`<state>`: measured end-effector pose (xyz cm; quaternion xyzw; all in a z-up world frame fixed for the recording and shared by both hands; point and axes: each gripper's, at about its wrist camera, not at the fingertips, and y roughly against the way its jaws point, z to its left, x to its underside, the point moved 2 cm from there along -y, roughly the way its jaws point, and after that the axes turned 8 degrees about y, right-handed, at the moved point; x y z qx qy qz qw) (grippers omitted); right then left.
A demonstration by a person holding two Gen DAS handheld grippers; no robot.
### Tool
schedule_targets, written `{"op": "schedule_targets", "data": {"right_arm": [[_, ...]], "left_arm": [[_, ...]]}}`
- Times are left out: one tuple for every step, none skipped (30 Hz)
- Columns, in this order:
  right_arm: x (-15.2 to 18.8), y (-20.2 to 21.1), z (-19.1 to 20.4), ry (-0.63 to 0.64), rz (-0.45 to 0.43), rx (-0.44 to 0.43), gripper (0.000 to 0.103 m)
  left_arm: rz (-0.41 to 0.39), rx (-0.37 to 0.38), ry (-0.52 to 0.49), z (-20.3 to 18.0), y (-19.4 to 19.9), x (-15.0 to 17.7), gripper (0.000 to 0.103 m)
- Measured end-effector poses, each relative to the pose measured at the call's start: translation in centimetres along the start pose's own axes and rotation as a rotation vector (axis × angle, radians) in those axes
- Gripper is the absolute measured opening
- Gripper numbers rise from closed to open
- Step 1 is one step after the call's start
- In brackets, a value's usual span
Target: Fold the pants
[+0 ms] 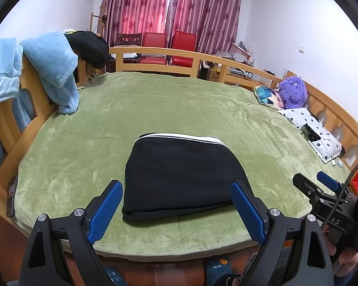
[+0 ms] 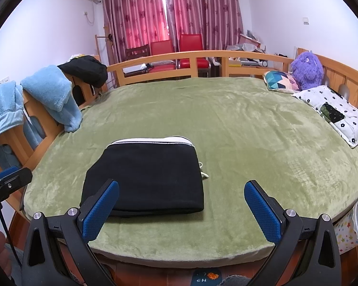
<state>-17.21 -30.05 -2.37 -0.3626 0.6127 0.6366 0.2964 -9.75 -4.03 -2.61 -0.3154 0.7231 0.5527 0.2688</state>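
Note:
The black pants [image 1: 181, 176] lie folded into a compact rectangle on the green blanket [image 1: 155, 109], with a white waistband along the far edge. They also show in the right wrist view [image 2: 145, 178]. My left gripper [image 1: 176, 190] is open and empty, held back at the bed's near edge with its blue pads either side of the fold's near edge. My right gripper [image 2: 181, 193] is open and empty, to the right of the pants; it also shows in the left wrist view [image 1: 312, 183]. A white drawstring [image 2: 204, 172] pokes out at the fold's right side.
A wooden rail [image 1: 155, 52] rings the bed. Light blue fleece [image 1: 52, 64] and a black garment [image 1: 88, 45] hang over the left rail. A patterned cushion [image 2: 281, 82], purple plush toy [image 2: 306, 70] and dotted pillow [image 2: 334, 112] lie at the right. Red chairs [image 1: 169, 47] stand behind.

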Motion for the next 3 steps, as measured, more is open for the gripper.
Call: {"op": "schedule_targets", "data": {"right_arm": [[-0.06,0.12,0.02,0.002,-0.007,-0.001,0.103],[-0.10,0.13,0.06,0.003,-0.011,-0.005,0.103],[-0.09,0.07,0.10,0.004,-0.013,-0.009,0.103]], "left_arm": [[0.000,-0.001,0.005,-0.21,0.06,0.14,0.092],[0.000,0.001,0.008,-0.32,0.06,0.20,0.092],[-0.003,0.003,0.011,-0.63,0.16,0.39,0.092]]}}
